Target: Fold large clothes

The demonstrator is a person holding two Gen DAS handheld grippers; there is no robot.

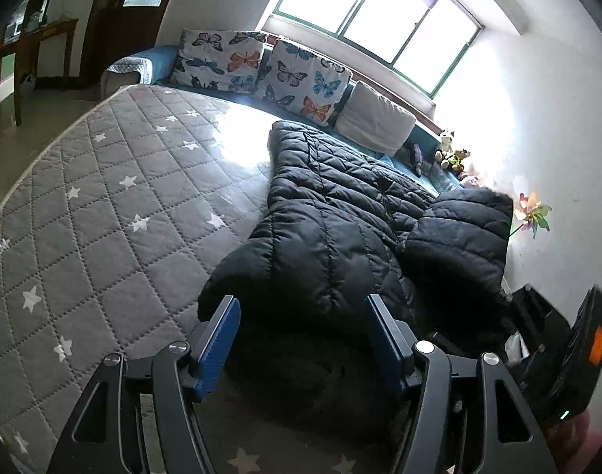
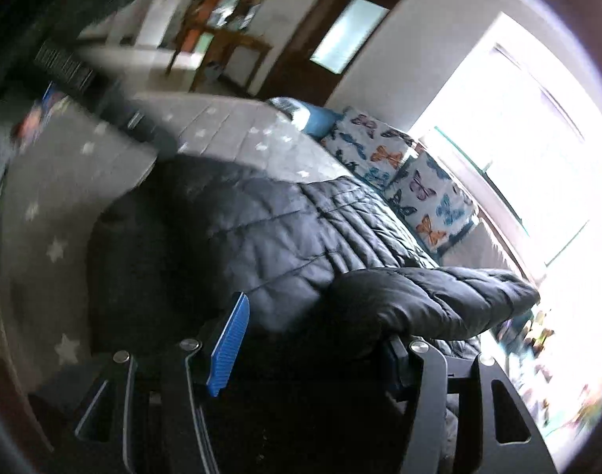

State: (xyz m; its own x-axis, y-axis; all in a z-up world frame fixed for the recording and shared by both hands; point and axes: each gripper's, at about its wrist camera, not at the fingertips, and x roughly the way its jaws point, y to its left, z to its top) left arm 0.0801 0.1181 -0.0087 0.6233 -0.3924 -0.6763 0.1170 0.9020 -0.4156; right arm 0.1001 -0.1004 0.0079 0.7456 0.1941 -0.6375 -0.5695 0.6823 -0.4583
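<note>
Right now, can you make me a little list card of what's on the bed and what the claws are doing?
garment: black puffy jacket, lying on the bed
bed cover: grey quilt with white stars
cushions: two butterfly pillows by the window
toys: small plush toys by the wall
left claw: open, over the jacket's near edge
right claw: open, jacket fold draped over one finger

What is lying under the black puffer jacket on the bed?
The black puffer jacket lies on a grey quilted cover with white stars. Whatever else may lie beneath the jacket is covered and cannot be seen.
</note>
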